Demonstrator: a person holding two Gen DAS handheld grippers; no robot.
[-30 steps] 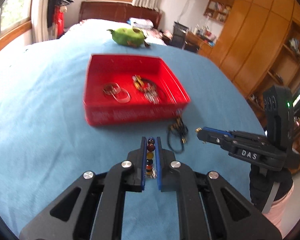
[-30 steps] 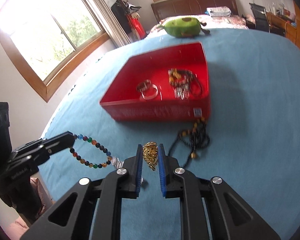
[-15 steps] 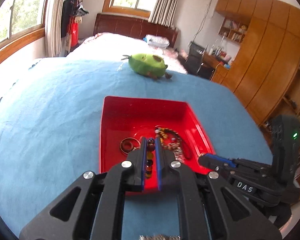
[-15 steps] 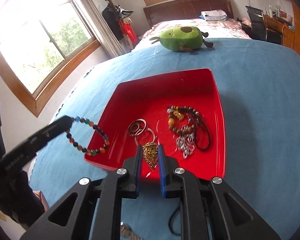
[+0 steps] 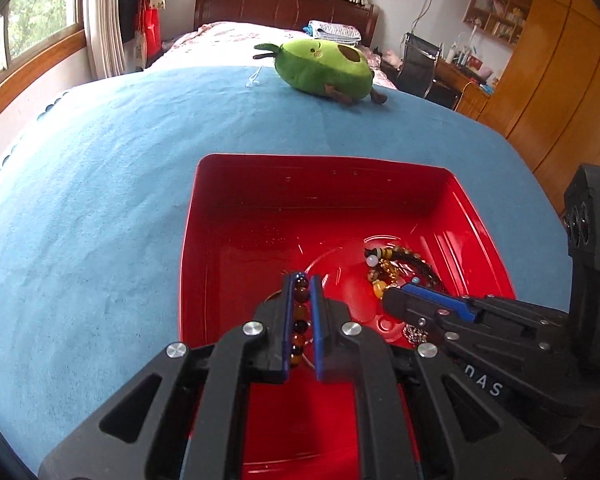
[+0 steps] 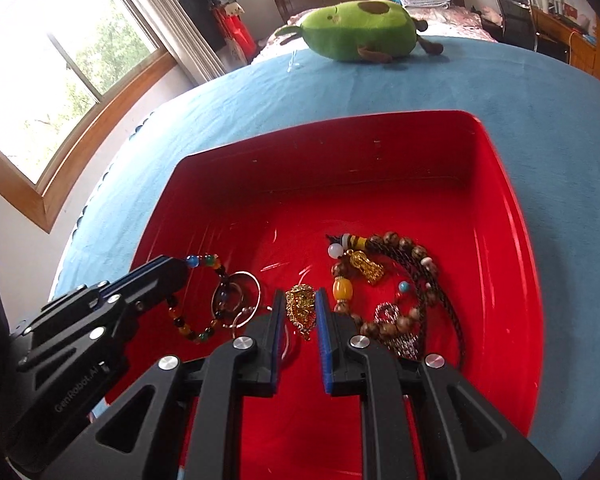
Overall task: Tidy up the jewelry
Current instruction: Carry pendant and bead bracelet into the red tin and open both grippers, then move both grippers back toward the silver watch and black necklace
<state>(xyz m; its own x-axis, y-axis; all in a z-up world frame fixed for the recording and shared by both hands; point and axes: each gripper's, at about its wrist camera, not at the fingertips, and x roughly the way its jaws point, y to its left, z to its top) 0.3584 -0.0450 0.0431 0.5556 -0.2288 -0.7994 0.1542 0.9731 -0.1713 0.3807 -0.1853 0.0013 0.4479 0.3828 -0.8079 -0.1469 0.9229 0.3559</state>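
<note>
Pinching a bead bracelet (image 5: 301, 293) in the left claw (image 5: 301, 280), jaws pressed together on a few beads, the rest of the loop hanging below the tips. Holding it over the near left part of the red tray (image 5: 320, 159), just above a pair of metal rings (image 6: 240, 292) on the tray floor.

Gripping a gold chain (image 6: 300, 306) in the right claw (image 6: 299, 294). Have just been easing those jaws apart a little, yet with the chain bunched between the pads and, as far as can be seen, touching both. Hanging it over the near middle of the tray, between the rings on one side and a dark beaded necklace (image 6: 404, 248) on the other.

Seems to turn on one direction only: straight down. No sideways travel called for, with tray floor directly under both claws; probably just a letting go. Pointing steeply downward and side by side, tips near each other but apart, left toward the tray's left wall, right nearer its centre.

Dangling lengthwise, top to bottom, in both cases, so likely to fold into small heaps on landing. Worth minding: dropping the bracelet onto the rings, or the chain against the necklace, could tangle them. Cannot tell whether either piece already touches the tray floor.

Beyond the tray, on the blue-covered desk (image 5: 100, 200), a plush avocado (image 5: 324, 68), well apart.
</note>
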